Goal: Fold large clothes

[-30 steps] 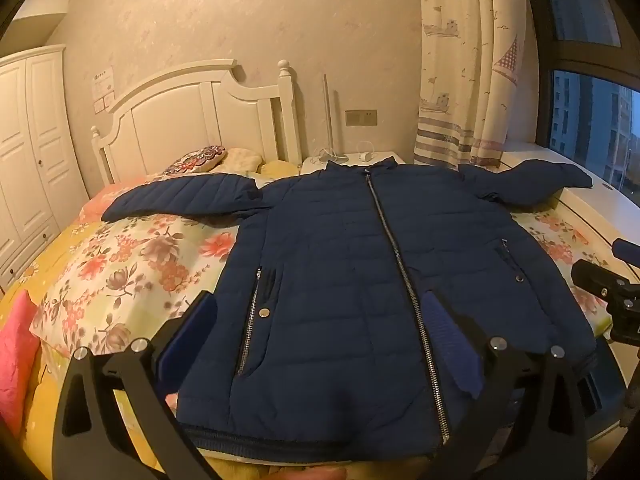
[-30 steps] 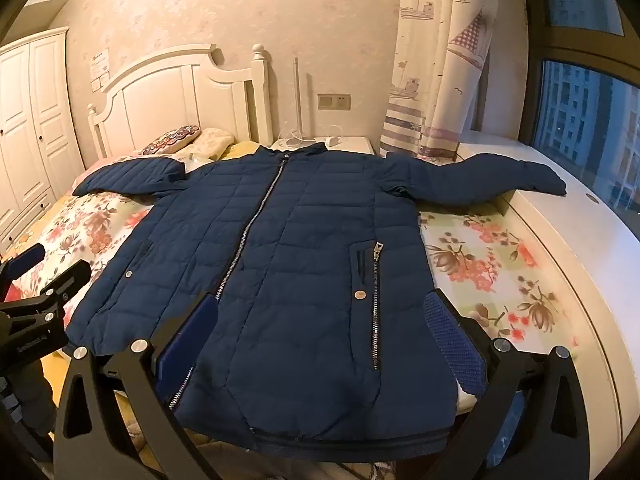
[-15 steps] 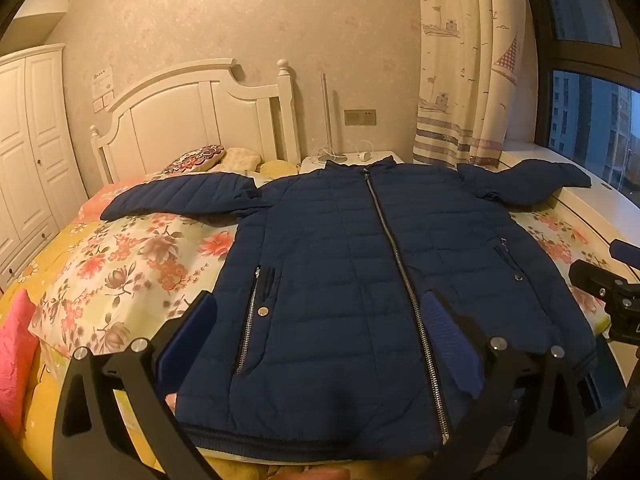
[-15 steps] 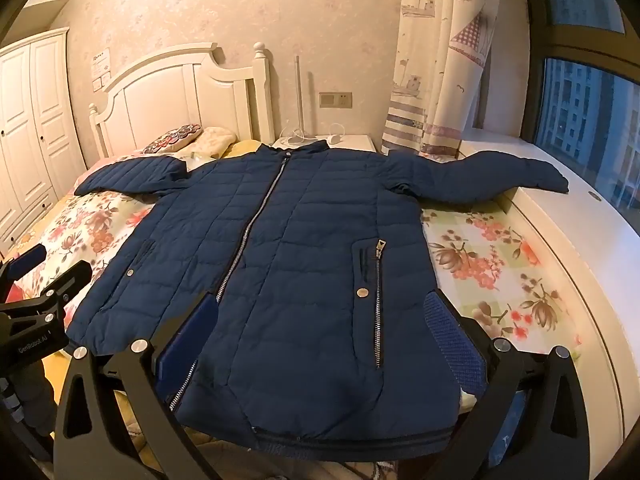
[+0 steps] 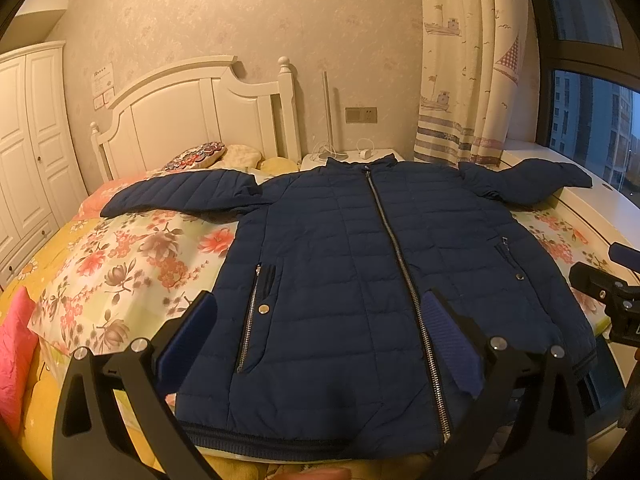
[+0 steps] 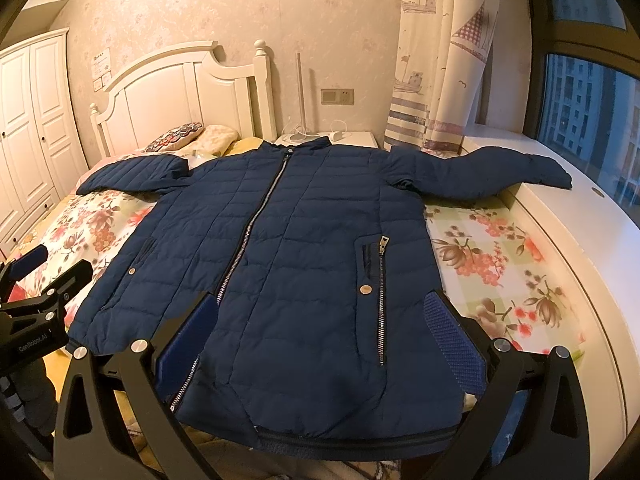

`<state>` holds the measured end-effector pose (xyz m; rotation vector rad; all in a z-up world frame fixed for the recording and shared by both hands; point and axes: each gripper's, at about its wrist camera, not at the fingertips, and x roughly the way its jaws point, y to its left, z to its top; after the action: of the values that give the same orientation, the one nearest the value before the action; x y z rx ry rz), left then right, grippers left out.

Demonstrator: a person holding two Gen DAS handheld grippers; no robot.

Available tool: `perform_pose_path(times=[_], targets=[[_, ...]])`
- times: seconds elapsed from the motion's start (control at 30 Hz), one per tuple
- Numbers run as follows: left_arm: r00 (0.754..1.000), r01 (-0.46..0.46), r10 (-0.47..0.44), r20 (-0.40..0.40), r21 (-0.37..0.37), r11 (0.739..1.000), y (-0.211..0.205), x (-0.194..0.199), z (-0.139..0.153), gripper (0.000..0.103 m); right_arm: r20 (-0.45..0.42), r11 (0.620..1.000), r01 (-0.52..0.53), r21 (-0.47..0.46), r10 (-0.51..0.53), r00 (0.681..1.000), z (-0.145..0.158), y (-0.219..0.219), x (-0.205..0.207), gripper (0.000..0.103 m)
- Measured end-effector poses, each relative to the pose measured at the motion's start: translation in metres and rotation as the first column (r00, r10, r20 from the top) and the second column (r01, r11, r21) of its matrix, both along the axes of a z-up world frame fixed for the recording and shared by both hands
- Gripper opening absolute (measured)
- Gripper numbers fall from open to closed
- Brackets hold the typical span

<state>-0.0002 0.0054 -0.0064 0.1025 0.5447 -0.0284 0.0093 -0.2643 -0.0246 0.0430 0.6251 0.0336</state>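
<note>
Left wrist view: navy puffer jacket (image 5: 360, 280) flat, zipped, front up on floral bedspread (image 5: 132, 264), hem nearest, collar toward headboard (image 5: 192, 116), sleeves spread sideways. Left gripper (image 5: 320, 340) jaws apart, empty, over hem. Right gripper (image 6: 320, 336) likewise spread, empty. Each nearer own-side sleeve.

The quilted puffer jacket (image 5: 344, 276) ahead of both tools is navy blue, with a silver centre zip (image 5: 400, 264) and silver pocket snaps. Beneath it the bedspread (image 5: 132, 264) is pale green and cream check with pink, coral and mauve flowers. Beyond stand a cream-white headboard (image 6: 180, 96) and beige wallpaper (image 5: 248, 12). The curtain (image 6: 440, 52) is cream with sailboat prints and grey-lilac stripes. Left gripper (image 5: 316, 344) and right gripper (image 6: 320, 332) are black with blue pads (image 6: 452, 336).
</note>
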Motion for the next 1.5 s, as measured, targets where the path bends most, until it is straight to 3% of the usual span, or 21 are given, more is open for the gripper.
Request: perform_pose_path(times=[1.5], targets=[[1.000,-0.005,0.005,-0.001,0.008,1.000,0.0027,-0.0003,-0.0029,0.101,-0.016,1.000,-0.003,0.020,0.004,1.000,-0.0067,0.0036,-0.0003,0.099]])
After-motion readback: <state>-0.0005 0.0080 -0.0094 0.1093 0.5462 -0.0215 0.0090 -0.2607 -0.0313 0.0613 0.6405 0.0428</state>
